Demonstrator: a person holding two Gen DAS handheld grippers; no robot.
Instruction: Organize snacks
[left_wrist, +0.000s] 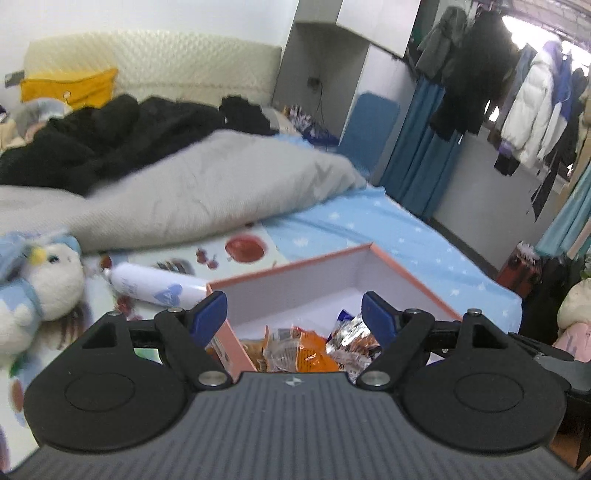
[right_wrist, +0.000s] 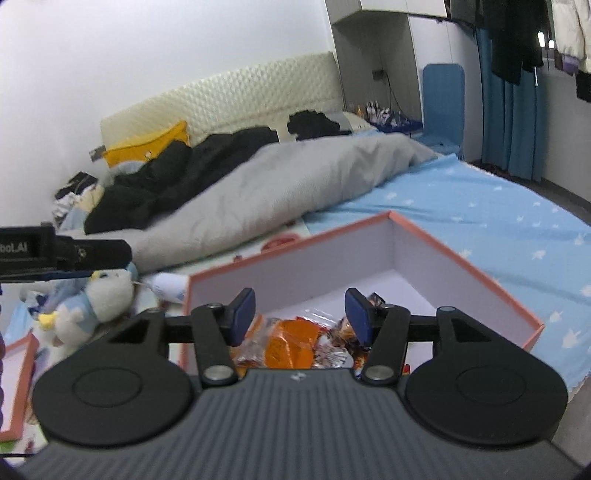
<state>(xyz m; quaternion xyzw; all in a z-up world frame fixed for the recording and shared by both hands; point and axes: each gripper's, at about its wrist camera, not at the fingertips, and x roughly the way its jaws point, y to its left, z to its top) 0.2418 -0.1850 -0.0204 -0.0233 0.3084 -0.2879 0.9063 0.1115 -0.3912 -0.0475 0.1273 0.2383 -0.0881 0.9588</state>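
While hovering over the bed:
left gripper (left_wrist: 294, 314): jaws apart, holding nothing
right gripper (right_wrist: 300, 309): spread too, nothing held
snacks (right_wrist: 295, 341): piled inside pink box (right_wrist: 465, 266)
plush toy (left_wrist: 44, 280): left of box

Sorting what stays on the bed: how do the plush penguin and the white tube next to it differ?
The plush penguin is soft, fluffy and rounded, white with pale blue trim and a yellow beak; the white tube is smooth and cylindrical, with a blue heart print. The penguin looks bulkier; the tube is slim and lies flat. Both rest on the printed mat, outside the pink box.
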